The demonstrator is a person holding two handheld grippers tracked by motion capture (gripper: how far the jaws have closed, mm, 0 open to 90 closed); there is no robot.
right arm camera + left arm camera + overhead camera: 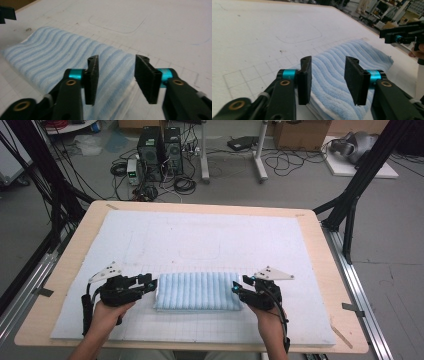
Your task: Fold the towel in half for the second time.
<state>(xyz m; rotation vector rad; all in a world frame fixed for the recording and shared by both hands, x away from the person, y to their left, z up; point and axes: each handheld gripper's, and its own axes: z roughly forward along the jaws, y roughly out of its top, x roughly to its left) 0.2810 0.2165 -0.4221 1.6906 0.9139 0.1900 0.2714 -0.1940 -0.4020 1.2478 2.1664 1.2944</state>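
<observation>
Jaws held apart on left gripper [150,282] and right gripper [239,286], nothing clamped; folded towel [198,291] flanked endwise, long axis stretched between them.

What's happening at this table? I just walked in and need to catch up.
A person holds a gripper in each hand at the two ends of a folded blue striped towel on a white mat. The left gripper and right gripper both have open jaws, with the towel lying flat and not clamped.
</observation>
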